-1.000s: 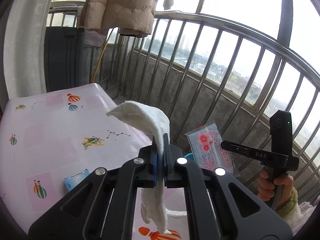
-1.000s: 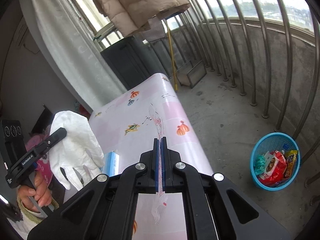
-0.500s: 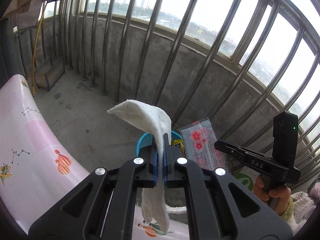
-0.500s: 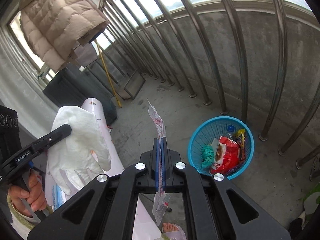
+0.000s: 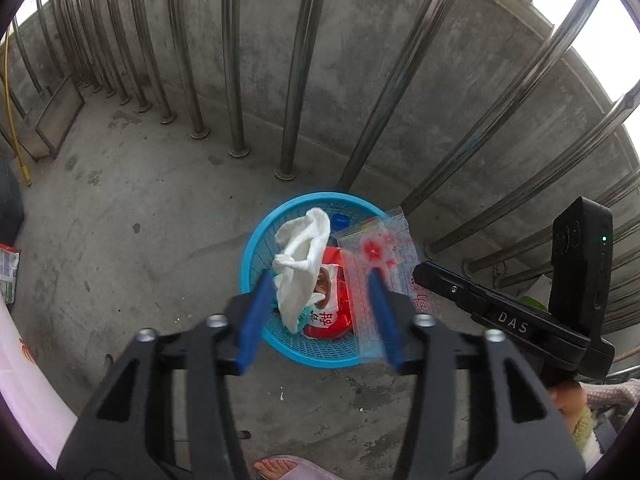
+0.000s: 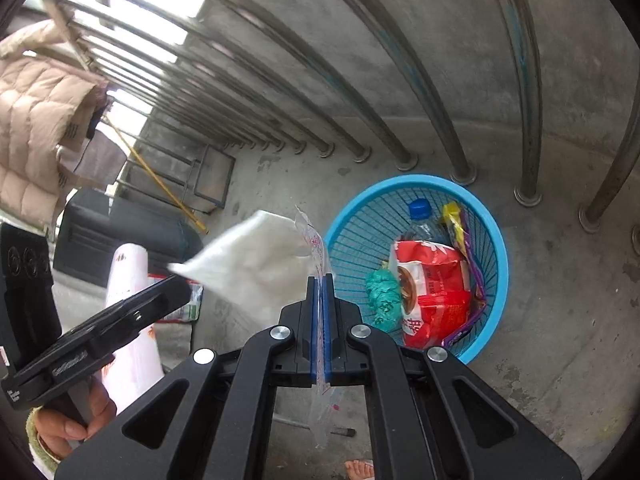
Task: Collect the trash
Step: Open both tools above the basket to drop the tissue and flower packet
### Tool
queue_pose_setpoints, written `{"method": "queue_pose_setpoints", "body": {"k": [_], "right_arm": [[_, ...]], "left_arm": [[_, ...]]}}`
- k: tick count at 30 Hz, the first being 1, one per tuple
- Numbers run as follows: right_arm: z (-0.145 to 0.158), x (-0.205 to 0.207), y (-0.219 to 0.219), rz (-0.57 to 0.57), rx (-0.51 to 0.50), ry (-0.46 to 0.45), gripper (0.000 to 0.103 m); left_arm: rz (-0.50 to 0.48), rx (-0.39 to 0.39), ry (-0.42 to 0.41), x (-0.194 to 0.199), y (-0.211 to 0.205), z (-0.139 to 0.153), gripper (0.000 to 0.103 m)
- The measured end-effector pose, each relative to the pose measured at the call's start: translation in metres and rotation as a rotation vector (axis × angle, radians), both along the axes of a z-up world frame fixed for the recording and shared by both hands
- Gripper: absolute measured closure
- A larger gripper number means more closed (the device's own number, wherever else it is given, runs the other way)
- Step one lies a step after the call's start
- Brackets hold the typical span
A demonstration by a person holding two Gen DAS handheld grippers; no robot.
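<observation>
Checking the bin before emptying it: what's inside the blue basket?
Blue basket holds a red snack bag, a blue-capped bottle, a purple-yellow wrapper and a teal wad; anything beneath them is hidden.

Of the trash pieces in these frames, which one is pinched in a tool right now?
The clear wrapper with red print, clamped edge-on in the right tool. The white glove is loose between the left tool's opening jaws; the rest lies in the blue basket.

Soft daylight enters between the curved steel railing bars (image 5: 304,60), blown out white. The white crumpled cloth (image 6: 256,264) is motion-blurred; fisheye edges bend and darken.
</observation>
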State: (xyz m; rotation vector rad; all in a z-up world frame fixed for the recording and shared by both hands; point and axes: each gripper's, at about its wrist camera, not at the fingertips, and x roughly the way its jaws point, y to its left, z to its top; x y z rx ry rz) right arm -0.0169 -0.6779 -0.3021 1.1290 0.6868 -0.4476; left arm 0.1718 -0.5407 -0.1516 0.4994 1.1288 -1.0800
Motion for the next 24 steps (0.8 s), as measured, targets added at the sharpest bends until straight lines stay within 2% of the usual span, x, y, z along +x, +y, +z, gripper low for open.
{"method": "queue_pose_setpoints", "body": {"k": [2, 4, 6, 7, 8, 11, 14, 16, 18, 22, 24], "right_arm": [[-0.04, 0.0, -0.013, -0.037, 0.052, 0.128, 0.075], [-0.064, -0.006, -0.019, -0.066, 0.084, 0.194, 0.074], [-0.068, -0.012, -0.018, -0.075, 0.067, 0.21, 0.074], [-0.066, -0.016, -0.017, -0.08, 0.051, 0.207, 0.069], [-0.063, -0.019, -0.016, -0.088, 0.033, 0.2, 0.062], [-0.051, -0.027, -0.013, -0.102, -0.002, 0.193, 0.059], [-0.031, -0.03, -0.006, -0.117, -0.053, 0.191, 0.059], [-0.009, -0.032, 0.003, -0.115, -0.115, 0.193, 0.056], [0.019, -0.031, 0.016, -0.113, -0.205, 0.199, 0.048], [0.083, -0.024, 0.049, -0.098, -0.401, 0.202, 0.024], [0.113, -0.02, 0.068, -0.084, -0.496, 0.193, 0.017]], "left_arm": [[0.004, 0.039, 0.002, 0.0, -0.009, -0.018, 0.037], [0.012, 0.087, 0.022, 0.002, -0.015, -0.029, 0.035], [0.028, 0.071, 0.052, 0.006, -0.014, -0.026, 0.033], [0.033, 0.047, 0.056, 0.007, -0.012, -0.02, 0.027], [0.036, 0.026, 0.046, 0.007, -0.009, -0.015, 0.023], [0.03, -0.008, 0.003, 0.006, -0.004, -0.002, 0.023], [0.039, -0.04, -0.009, 0.007, 0.007, 0.018, 0.022], [0.048, -0.089, -0.013, 0.007, 0.021, 0.037, 0.022], [0.063, -0.134, -0.033, 0.006, 0.039, 0.057, 0.022], [0.116, -0.213, -0.063, 0.003, 0.088, 0.099, 0.022], [0.162, -0.255, -0.07, 0.0, 0.118, 0.119, 0.019]]}}
